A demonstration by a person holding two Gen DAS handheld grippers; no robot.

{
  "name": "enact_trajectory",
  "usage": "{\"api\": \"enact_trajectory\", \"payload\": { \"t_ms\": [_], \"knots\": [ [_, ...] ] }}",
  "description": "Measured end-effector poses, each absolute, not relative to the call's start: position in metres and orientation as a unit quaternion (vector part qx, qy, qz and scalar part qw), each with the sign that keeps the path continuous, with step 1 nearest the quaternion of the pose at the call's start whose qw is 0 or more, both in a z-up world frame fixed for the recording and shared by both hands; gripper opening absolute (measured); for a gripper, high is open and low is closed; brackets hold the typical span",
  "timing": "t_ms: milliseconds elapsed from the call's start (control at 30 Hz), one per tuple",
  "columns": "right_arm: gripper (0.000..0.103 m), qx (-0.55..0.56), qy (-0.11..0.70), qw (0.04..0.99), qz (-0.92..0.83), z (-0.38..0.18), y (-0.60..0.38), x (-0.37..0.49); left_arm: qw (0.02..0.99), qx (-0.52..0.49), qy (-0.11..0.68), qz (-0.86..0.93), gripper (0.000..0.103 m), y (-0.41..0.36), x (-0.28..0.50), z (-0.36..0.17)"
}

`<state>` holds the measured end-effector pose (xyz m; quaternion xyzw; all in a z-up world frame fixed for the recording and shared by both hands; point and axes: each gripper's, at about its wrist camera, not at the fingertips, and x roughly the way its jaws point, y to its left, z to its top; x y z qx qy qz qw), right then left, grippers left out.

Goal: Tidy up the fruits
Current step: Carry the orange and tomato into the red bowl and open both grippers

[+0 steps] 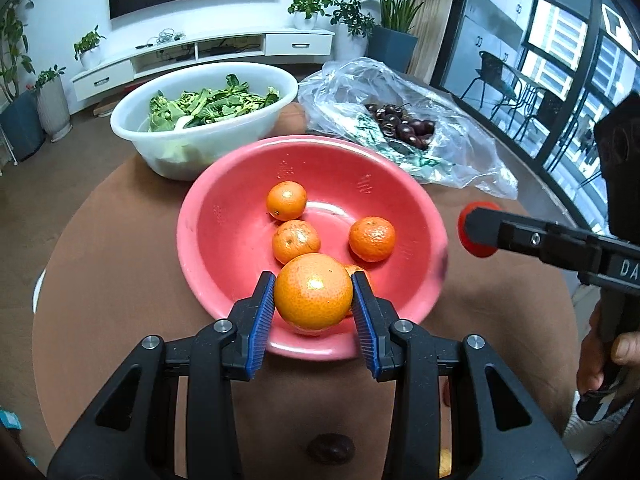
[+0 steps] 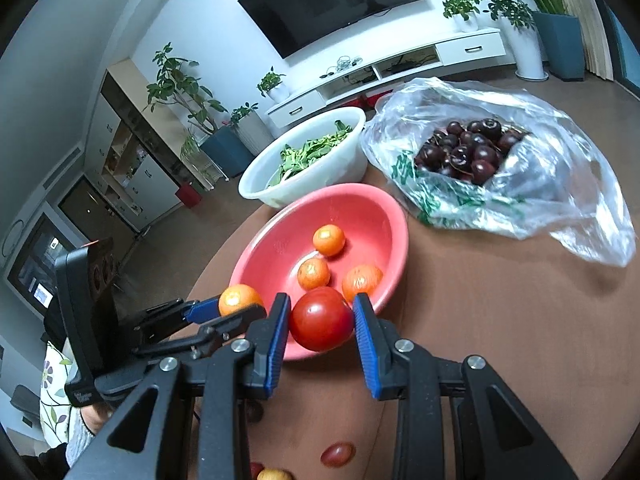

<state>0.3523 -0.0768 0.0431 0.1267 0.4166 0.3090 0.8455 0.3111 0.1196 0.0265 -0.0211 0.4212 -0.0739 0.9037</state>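
Observation:
A red bowl (image 1: pixel 224 240) sits mid-table and holds several tangerines (image 1: pixel 372 238). My left gripper (image 1: pixel 313 300) is shut on a large tangerine (image 1: pixel 313 291), held over the bowl's near rim. My right gripper (image 2: pixel 321 318) is shut on a red tomato (image 2: pixel 321 319), held at the bowl's (image 2: pixel 280 240) near rim. In the left wrist view the right gripper (image 1: pixel 480 235) comes in from the right with the tomato showing red at its tip. In the right wrist view the left gripper (image 2: pixel 240 304) is at the left with its tangerine (image 2: pixel 239 298).
A white basin of leafy greens (image 1: pixel 200 108) stands behind the bowl. A clear plastic bag of dark cherries (image 2: pixel 468 152) lies at the back right. Small fruits lie on the brown table near me: a dark red one (image 2: pixel 338 454) and a yellow one (image 2: pixel 274 475).

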Motion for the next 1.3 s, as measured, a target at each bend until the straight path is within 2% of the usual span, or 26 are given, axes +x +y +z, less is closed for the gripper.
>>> {"api": "enact_trajectory", "payload": {
  "t_ms": [533, 600, 667, 1033, 1100, 1167, 1300],
  "knots": [
    [0.035, 0.094, 0.424, 0.848, 0.305, 0.033, -0.045, 0.394, 0.902, 0.008, 0.428, -0.053, 0.036, 0.119, 0.327, 0.013],
    [0.035, 0.090, 0.426, 0.848, 0.302, 0.030, -0.041, 0.399, 0.904, 0.009, 0.424, -0.049, 0.046, 0.120, 0.327, 0.013],
    [0.036, 0.084, 0.428, 0.849, 0.298, 0.027, -0.037, 0.403, 0.909, 0.011, 0.415, -0.046, 0.051, 0.120, 0.326, 0.016],
    [0.036, 0.058, 0.428, 0.854, 0.289, 0.020, -0.025, 0.407, 0.911, 0.003, 0.410, -0.042, 0.051, 0.126, 0.323, 0.018],
    [0.038, 0.060, 0.422, 0.857, 0.289, 0.024, -0.028, 0.403, 0.912, 0.002, 0.408, -0.043, 0.051, 0.126, 0.321, 0.019],
    [0.045, 0.056, 0.415, 0.862, 0.285, 0.027, -0.029, 0.401, 0.913, 0.003, 0.406, -0.043, 0.051, 0.124, 0.318, 0.021],
    [0.045, 0.056, 0.410, 0.865, 0.286, 0.034, -0.032, 0.397, 0.915, 0.010, 0.402, -0.042, 0.051, 0.122, 0.311, 0.023]
  ]
}}
